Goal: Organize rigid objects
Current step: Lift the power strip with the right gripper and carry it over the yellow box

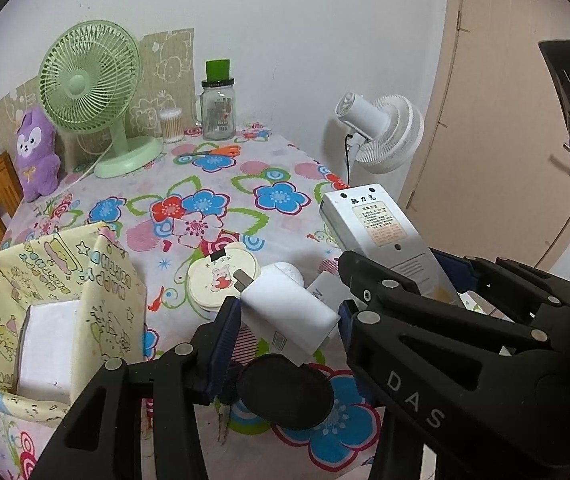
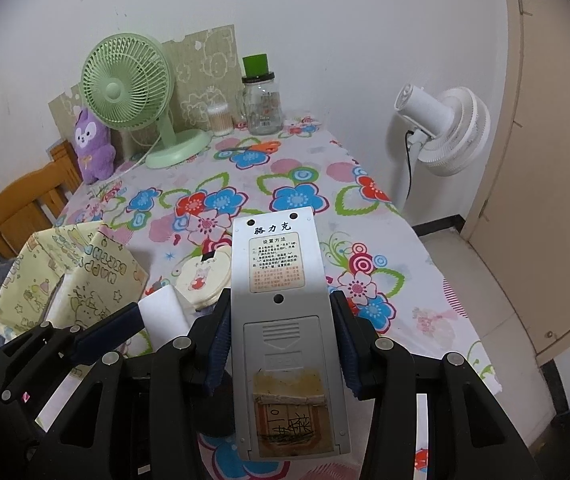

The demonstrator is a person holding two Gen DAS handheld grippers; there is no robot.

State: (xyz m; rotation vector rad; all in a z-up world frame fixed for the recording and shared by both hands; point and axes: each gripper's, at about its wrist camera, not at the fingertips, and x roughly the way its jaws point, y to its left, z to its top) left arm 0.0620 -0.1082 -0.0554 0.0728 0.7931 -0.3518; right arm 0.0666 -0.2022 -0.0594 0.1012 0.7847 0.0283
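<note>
Your left gripper [image 1: 289, 320] is clamped on a white rectangular plug-in charger block [image 1: 291, 314], its blue pads pressing both sides and its metal prongs pointing away from you. The block hangs above the flower-printed tabletop [image 1: 213, 184], just in front of a round cream compact with a rabbit picture [image 1: 221, 276] and above a black round disc [image 1: 285, 390]. Your right gripper [image 2: 281, 340] is closed on a grey rectangular remote control [image 2: 281, 308], held back side up with its printed label and battery cover showing, lifted off the tabletop. To your left a yellow cartoon-printed fabric storage box [image 1: 65, 292] sits at the tabletop edge with a white box [image 1: 45, 352] inside. A green desk fan [image 1: 93, 92] stands at the far end.
</note>
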